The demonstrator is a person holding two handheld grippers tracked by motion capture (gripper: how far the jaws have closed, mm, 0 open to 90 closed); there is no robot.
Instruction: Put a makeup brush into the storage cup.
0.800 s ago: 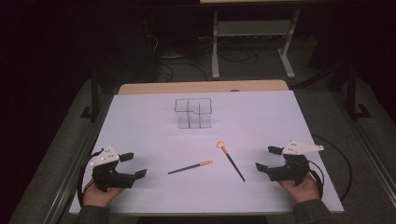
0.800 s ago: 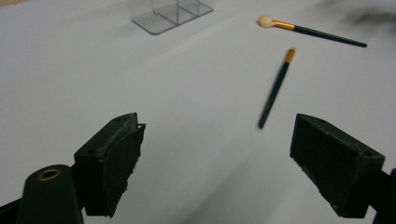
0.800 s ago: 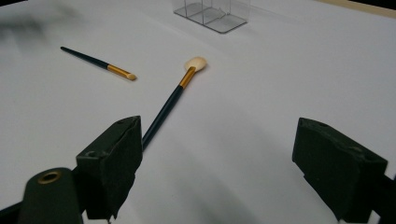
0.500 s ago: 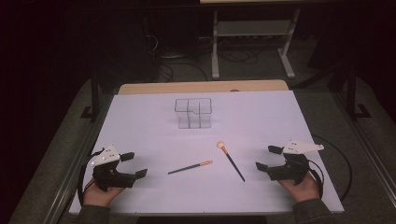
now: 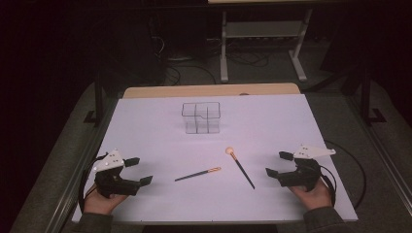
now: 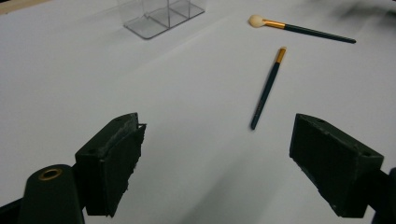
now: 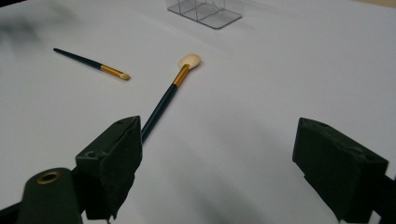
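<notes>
Two makeup brushes lie in front of the clear organizer (image 5: 201,117) — the fluffy brush (image 5: 239,167) right of the flat brush (image 5: 197,174). Both look light, stiff, slim; pinch mid-handle. Left gripper (image 5: 136,171) and right gripper (image 5: 276,164) gape wide, empty.

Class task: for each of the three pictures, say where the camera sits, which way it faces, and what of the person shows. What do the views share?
High view: above the person's side, facing forward and down on the white table; both hands with left gripper and right gripper.
Left gripper view: on the left gripper, facing the thin dark gold-banded brush.
Right gripper view: on the right gripper, facing the dark cream-tipped brush.
Shared: both brushes, clear plastic divided organiser.
</notes>
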